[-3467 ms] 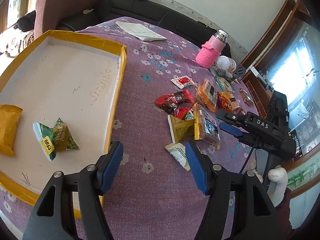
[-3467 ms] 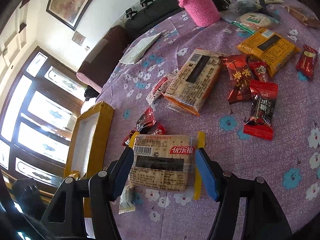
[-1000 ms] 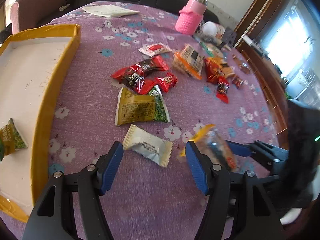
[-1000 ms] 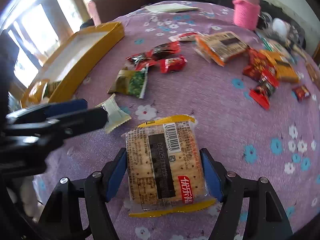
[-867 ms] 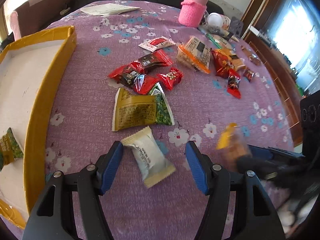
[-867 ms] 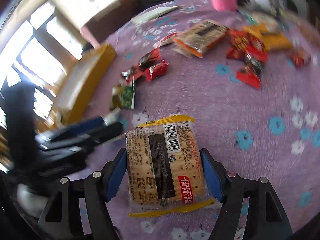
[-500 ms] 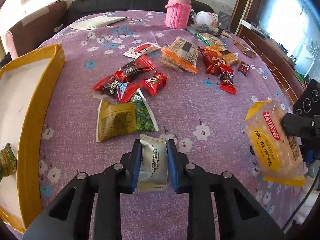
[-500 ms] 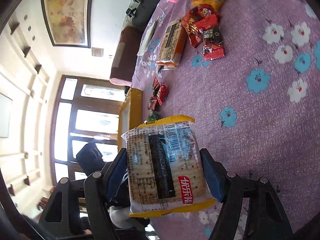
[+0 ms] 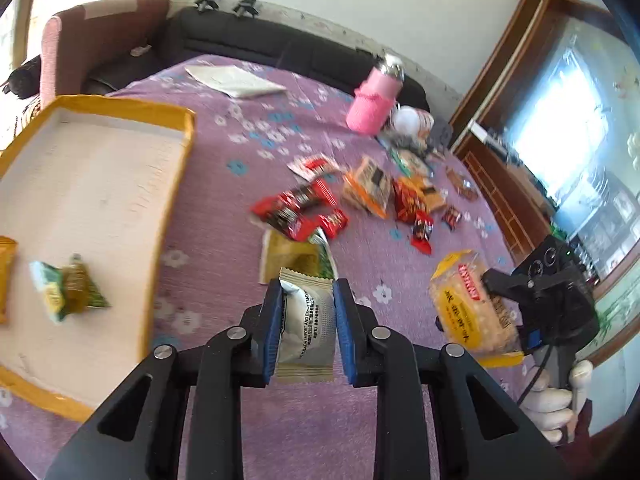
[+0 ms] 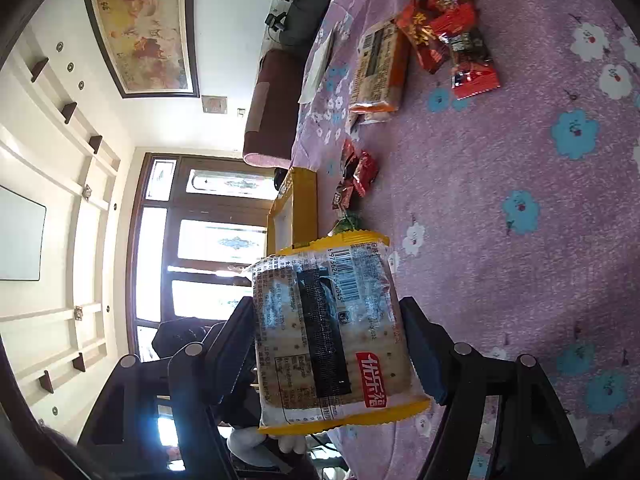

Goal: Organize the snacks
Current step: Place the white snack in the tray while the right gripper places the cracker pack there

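My left gripper [image 9: 307, 330] is shut on a white snack packet [image 9: 307, 326] and holds it above the purple cloth, right of the yellow-rimmed tray [image 9: 176, 184]. The tray holds a green packet [image 9: 64, 292] and a yellow packet [image 9: 6, 276]. My right gripper [image 10: 330, 330] is shut on a cracker pack with yellow ends [image 10: 328, 340], lifted and tilted; it also shows in the left wrist view [image 9: 468, 312]. Loose snacks lie in the middle: red packets [image 9: 300, 212], an olive-green packet [image 9: 292, 260], an orange cracker pack [image 9: 366, 190].
A pink bottle [image 9: 374, 98], a white jar [image 9: 406, 120] and folded paper [image 9: 236, 80] stand at the table's far side. A dark sofa [image 9: 280, 52] and a pink chair [image 9: 100, 40] lie behind. Wooden furniture [image 9: 504, 184] runs along the right edge.
My left gripper closed on the white packet, lifted it and swung left toward the tray. My right gripper picked up the cracker pack earlier and now holds it raised and rolled sideways.
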`<state>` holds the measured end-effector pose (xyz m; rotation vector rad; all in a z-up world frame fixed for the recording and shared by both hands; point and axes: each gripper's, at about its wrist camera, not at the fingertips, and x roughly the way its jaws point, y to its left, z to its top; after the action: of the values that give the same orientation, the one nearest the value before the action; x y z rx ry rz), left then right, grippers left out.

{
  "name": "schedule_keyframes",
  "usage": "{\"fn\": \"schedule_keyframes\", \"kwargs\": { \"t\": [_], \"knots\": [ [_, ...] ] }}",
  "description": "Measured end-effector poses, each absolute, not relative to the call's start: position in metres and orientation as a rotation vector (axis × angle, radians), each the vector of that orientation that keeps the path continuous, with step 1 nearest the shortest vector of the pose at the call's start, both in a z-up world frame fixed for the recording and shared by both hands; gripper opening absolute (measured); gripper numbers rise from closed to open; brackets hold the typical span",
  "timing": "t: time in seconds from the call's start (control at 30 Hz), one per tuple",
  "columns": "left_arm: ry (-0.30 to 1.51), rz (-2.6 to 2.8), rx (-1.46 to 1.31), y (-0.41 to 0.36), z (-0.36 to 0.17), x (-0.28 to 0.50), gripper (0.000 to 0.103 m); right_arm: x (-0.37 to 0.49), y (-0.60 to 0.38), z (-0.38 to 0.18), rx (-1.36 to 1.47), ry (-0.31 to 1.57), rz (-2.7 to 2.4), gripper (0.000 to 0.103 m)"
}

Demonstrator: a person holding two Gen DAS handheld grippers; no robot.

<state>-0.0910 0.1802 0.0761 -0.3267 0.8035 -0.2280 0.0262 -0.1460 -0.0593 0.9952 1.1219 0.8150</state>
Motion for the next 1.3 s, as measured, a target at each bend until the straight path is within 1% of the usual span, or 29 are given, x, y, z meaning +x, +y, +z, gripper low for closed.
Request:
{"fn": "schedule_keyframes", "kwargs": {
  "t": [0.13,0.3,0.5,0.67,0.9,1.1,1.3],
  "knots": [
    [0.752,-0.184,-0.385,0.222,0.088,-0.106,0.022,0.028,-0.115,-0.049,0.936,1.136,0.845,0.072],
    [0.691,-0.108,-0.424,0.276,0.092,-0.126,0.022,0.030,-0.063,-0.029,0.795,1.151,0.894,0.072],
    [0.677,0.002,-0.454,0.324,0.084,-0.139,0.022,0.033,0.008,-0.009,0.659,1.170,0.984,0.072],
    [0.671,0.078,-0.468,0.354,0.081,-0.132,0.023,0.029,0.070,0.003,0.473,1.171,1.008,0.072],
    [0.696,0.136,-0.432,0.373,0.077,-0.099,0.023,0.029,0.140,0.013,0.215,1.101,0.944,0.072],
    [0.750,0.191,-0.418,0.383,0.061,-0.076,0.023,0.039,0.185,0.001,0.048,1.064,0.846,0.072],
    [0.794,0.213,-0.406,0.381,0.051,-0.070,0.023,0.040,0.204,-0.011,-0.026,1.050,0.798,0.072]
  ]
}}
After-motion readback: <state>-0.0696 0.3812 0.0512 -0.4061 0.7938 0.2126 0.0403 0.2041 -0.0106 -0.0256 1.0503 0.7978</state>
